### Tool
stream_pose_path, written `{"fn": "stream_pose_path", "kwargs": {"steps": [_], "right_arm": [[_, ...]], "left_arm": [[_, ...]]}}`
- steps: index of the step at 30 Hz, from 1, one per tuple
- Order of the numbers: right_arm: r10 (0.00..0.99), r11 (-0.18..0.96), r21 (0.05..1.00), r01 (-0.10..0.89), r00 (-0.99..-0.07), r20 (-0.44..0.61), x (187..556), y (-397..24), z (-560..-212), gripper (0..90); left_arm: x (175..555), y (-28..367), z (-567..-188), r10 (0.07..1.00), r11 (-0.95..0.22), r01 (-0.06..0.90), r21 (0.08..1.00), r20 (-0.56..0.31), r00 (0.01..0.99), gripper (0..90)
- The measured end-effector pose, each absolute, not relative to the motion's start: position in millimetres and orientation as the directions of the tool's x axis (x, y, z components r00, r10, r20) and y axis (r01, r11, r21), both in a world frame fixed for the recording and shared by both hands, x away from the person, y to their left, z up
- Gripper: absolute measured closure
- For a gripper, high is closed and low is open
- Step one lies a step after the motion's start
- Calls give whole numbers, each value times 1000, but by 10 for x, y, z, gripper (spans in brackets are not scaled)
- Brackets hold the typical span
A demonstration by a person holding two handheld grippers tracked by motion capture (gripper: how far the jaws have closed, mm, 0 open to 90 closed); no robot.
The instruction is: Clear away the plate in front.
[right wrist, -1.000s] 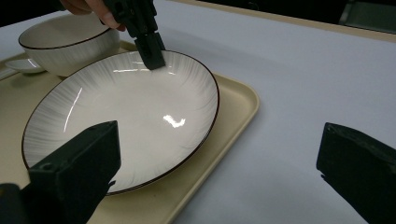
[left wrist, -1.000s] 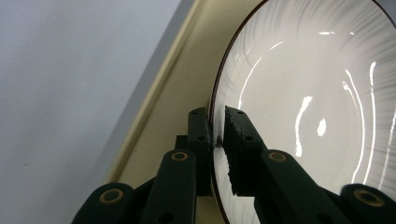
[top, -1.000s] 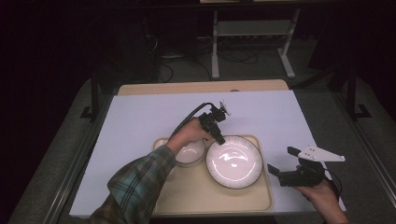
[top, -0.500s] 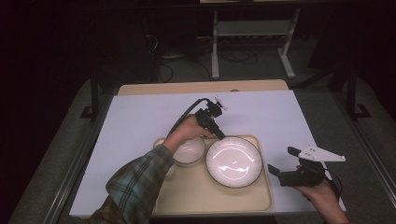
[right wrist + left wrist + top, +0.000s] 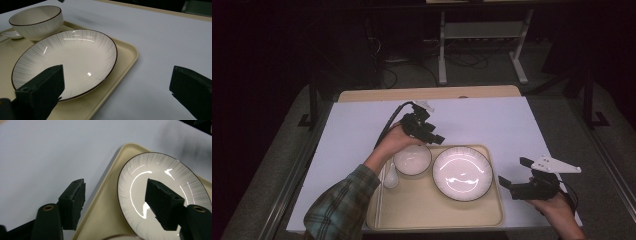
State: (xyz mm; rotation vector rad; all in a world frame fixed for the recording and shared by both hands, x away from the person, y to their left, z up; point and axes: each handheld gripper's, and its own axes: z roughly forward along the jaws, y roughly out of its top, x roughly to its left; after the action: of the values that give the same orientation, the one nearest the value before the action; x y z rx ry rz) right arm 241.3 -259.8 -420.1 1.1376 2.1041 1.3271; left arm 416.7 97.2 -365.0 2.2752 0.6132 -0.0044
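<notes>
The left gripper (image 5: 438, 137) hangs above the far rim of the tray (image 5: 432, 212), its jaws spread and nothing between them. They have just been opening, which suggests a release of the plate (image 5: 462, 173) or of the small bowl (image 5: 412, 160) beside it. In the left gripper view the two black pads (image 5: 73, 202) stand well apart and frame the plate's rim and the tray's corner below; neither pad touches any crockery.

The plate lies flat in the right half of the tray, just beside and below this gripper. The bowl stands upright to its left, directly under the hand, with a white spoon (image 5: 390, 178) at its near left side. This grouping on one tray looks like a table setting laid out for carrying.

The right gripper (image 5: 512, 181) hovers level off the tray's right edge over the white table cover (image 5: 337, 145), jaws wide and empty, near the plate but apart from it, probably on standby.
</notes>
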Motion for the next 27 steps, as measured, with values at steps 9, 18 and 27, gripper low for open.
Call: {"fn": "stream_pose_path", "kwargs": {"steps": [9, 18, 27], "right_arm": [[805, 216, 883, 417, -588, 81, 2410, -2601, -4195, 0], [804, 212, 889, 407, -590, 78, 2415, -2602, -4180, 0], [804, 211, 890, 404, -590, 78, 2440, -2593, -4164, 0]], "left_arm": [[3863, 1423, -3580, 508, -508, 404, 761, -114, 854, 192], [3547, 1841, -3634, 576, -451, 398, 799, -80, 813, 161], [3331, 2115, -3815, 625, -408, 405, 818, -72, 777, 161]]}}
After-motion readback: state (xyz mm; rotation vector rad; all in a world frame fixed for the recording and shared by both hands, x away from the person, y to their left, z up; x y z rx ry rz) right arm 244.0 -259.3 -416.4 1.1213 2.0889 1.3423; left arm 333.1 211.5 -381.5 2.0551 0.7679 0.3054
